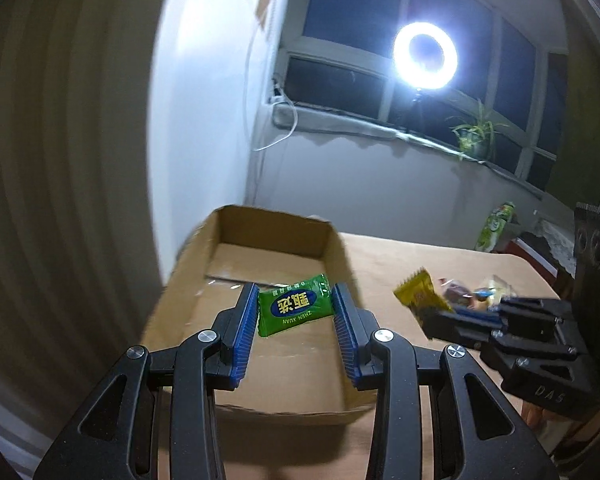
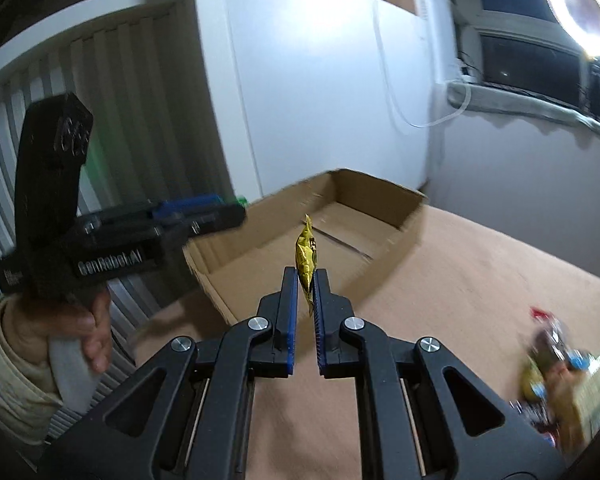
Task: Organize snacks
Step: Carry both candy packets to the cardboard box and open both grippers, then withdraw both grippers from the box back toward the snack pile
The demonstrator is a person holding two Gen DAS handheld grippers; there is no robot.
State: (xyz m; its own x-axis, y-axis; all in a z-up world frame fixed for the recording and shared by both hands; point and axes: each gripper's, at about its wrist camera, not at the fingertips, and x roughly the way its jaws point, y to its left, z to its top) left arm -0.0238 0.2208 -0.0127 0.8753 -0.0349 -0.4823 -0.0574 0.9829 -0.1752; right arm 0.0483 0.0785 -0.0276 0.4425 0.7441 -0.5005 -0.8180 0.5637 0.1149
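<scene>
My left gripper (image 1: 295,296) is shut on a green snack packet (image 1: 295,306) with a blue oval label, held above the open cardboard box (image 1: 332,248). In the right wrist view my right gripper (image 2: 305,276) is shut on a thin yellow foil packet (image 2: 306,256), edge-on, just in front of the box (image 2: 380,200). The same yellow packet (image 1: 418,292) shows at the right of the left wrist view, with the right gripper (image 1: 440,312) holding it. The left gripper (image 2: 236,208) appears at the left of the right wrist view, held by a hand (image 2: 88,328). The box floor looks bare.
A brown table (image 2: 480,264) carries the box. A blurred pile of wrapped snacks (image 2: 556,364) lies at the right, also seen as snacks (image 1: 476,292). Behind are a white wall, a window with a ring light (image 1: 425,55), a potted plant (image 1: 474,132) and a green bag (image 1: 494,226).
</scene>
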